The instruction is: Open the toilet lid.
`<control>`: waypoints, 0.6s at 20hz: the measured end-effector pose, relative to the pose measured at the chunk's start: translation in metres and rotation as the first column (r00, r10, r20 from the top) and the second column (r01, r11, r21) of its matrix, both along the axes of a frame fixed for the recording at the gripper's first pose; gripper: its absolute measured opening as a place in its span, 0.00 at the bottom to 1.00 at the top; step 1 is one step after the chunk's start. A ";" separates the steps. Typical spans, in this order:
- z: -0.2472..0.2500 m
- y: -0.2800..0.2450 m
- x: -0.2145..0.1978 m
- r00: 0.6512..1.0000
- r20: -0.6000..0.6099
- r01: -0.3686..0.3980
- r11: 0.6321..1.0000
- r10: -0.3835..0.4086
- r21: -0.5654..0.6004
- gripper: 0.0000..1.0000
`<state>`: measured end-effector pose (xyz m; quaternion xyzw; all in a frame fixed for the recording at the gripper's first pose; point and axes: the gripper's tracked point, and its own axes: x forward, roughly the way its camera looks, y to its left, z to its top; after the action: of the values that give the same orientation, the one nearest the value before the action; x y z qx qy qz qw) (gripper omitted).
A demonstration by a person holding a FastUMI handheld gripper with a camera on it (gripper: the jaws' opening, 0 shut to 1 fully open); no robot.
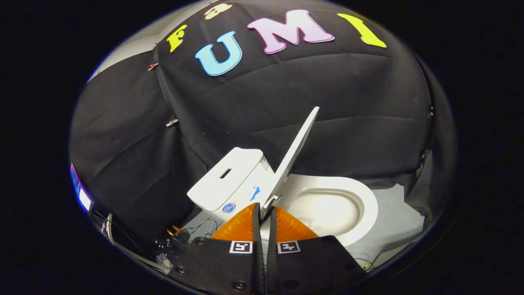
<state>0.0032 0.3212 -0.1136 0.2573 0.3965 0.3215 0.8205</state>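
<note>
A white toilet stands just ahead of my fingers. Its lid (298, 141) is raised, tilted up and leaning back toward the tank (229, 180). The seat ring (360, 200) and the bowl (327, 209) lie uncovered to the right of the lid. My gripper (265, 209) sits close to the lid's hinge end, its fingers nearly together with only a thin gap. Nothing is between them, and the lid stands free of them.
Black cloth walls hang behind and to the left of the toilet. Loose wires (196, 227) lie on the pale floor (397, 221) by the tank's base. A lit screen edge (80, 190) shows far off to the left.
</note>
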 end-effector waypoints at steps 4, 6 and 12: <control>0.020 0.023 0.006 0.999 0.031 -0.023 1.000 0.023 0.009 0.08; 0.028 0.034 0.007 0.998 0.049 -0.044 0.999 0.043 0.006 0.08; 0.050 0.072 0.006 0.991 0.104 -0.085 0.996 0.083 0.013 0.08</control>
<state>0.0097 0.3934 -0.0633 0.2306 0.3610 0.3722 0.8234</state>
